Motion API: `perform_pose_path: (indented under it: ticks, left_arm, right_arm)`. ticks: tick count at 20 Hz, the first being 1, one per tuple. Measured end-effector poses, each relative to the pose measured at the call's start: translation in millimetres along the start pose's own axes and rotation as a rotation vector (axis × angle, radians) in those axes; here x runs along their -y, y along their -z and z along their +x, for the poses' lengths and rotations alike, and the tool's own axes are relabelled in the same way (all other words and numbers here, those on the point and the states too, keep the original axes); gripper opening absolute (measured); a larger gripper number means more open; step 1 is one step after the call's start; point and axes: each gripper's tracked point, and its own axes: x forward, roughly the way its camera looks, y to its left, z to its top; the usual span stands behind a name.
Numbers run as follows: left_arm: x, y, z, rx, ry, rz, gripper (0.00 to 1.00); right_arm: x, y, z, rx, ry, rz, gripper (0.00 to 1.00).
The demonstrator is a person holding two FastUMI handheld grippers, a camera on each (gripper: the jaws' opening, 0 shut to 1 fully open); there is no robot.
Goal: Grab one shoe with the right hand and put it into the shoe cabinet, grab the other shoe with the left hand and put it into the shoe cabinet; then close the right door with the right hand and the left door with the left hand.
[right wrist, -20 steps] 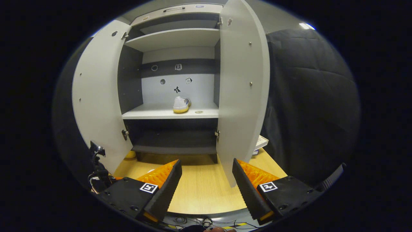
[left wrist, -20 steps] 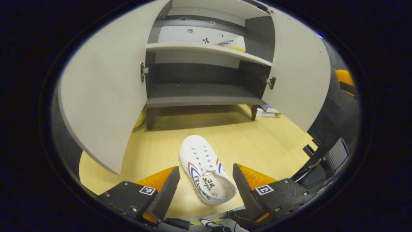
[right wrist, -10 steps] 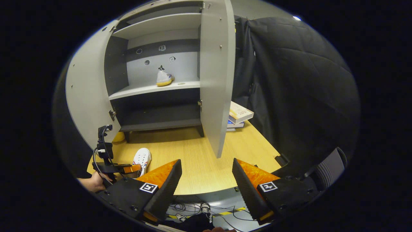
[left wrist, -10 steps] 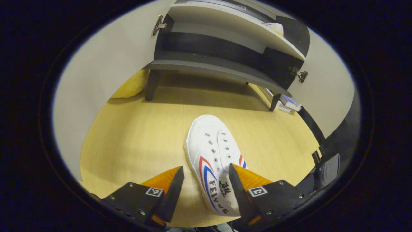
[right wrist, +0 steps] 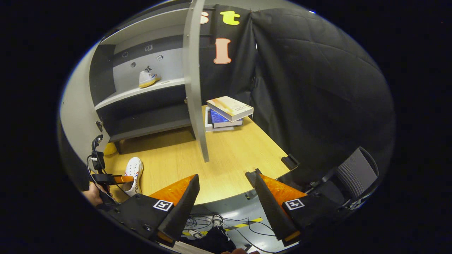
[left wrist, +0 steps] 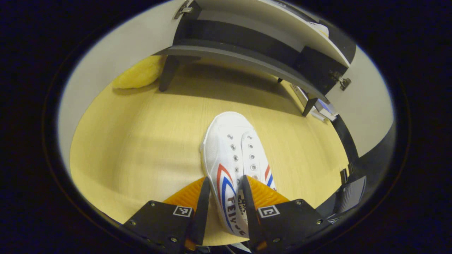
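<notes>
The left tool (left wrist: 222, 208) clamps the white shoe (left wrist: 233, 165) on the desk (left wrist: 141, 141), ready for lifting into the shoe cabinet (left wrist: 247, 60); the right tool (right wrist: 224, 204) hangs apart, empty.

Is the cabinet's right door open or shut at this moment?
Open. In the right gripper view the right door stands edge-on, swung out over the table, with the shelf and the shoe on it exposed.

The left tool (left wrist: 223, 208) has dropped onto the shoe (left wrist: 231, 165) on the worktop (left wrist: 141, 141), its fingers closing from wide apart onto the heel at lower centre; the right tool (right wrist: 226, 206) has swung rightward, pushing the cabinet (right wrist: 141, 106) to upper left.
</notes>
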Motion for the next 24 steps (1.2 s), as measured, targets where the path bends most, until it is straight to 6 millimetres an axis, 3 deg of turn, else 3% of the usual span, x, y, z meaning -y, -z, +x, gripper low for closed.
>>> perform_pose_path:
  ticks: [1, 2, 3, 6, 7, 8, 9, 13, 16, 18, 21, 24]
  left_arm:
    - [0.0, -0.1, -3.9, -0.019, -0.011, -0.026, 0.41]
    - [-2.9, -0.1, -2.0, -0.017, -0.026, -0.042, 0.39]
    - [-1.6, -3.1, -5.2, -0.015, -0.033, -0.078, 0.29]
    - [-3.5, -5.0, -7.3, -0.009, -0.062, -0.094, 0.29]
    - [-2.9, -4.7, -5.2, -0.015, -0.07, -0.076, 0.16]
    - [-7.5, -5.4, -5.6, -0.002, -0.096, -0.049, 0.16]
    - [-4.2, -10.0, 1.8, 0.012, -0.113, -0.043, 0.05]
    - [-3.1, -25.4, -17.5, 0.023, -0.158, 0.046, 0.02]
    - [-3.1, -48.9, -35.6, 0.099, -0.129, 0.067, 0.04]
    - [0.9, -75.6, -55.6, 0.17, -0.096, 0.051, 0.04]
    - [-5.7, -85.5, -79.7, 0.293, -0.064, 0.067, 0.04]
    - [-5.3, -87.3, -77.4, 0.394, -0.055, 0.108, 0.04]
  right_arm:
    - [8.0, -2.7, 3.9, 0.003, 0.011, 0.008, 0.98]
    - [16.0, -4.0, 7.4, 0.005, 0.023, 0.015, 0.98]
    - [23.1, -7.1, 11.4, 0.009, 0.031, 0.027, 0.99]
    - [40.4, -18.4, 24.7, 0.021, 0.05, 0.064, 0.99]
    - [46.7, -21.6, 30.9, 0.026, 0.054, 0.071, 0.99]
    - [50.7, -26.5, 38.0, 0.031, 0.054, 0.073, 0.98]
    - [55.6, -31.8, 44.8, 0.035, 0.054, 0.069, 0.98]
    - [73.5, -60.5, 72.3, 0.085, 0.051, 0.065, 0.99]
    - [91.1, -77.2, 93.7, 0.113, 0.056, 0.073, 0.98]
    - [102.8, -86.2, 108.5, 0.117, 0.063, 0.074, 0.99]
    - [114.5, -105.3, 126.1, 0.13, 0.066, 0.079, 0.98]
    - [119.9, -125.4, 146.4, 0.148, 0.058, 0.047, 0.99]
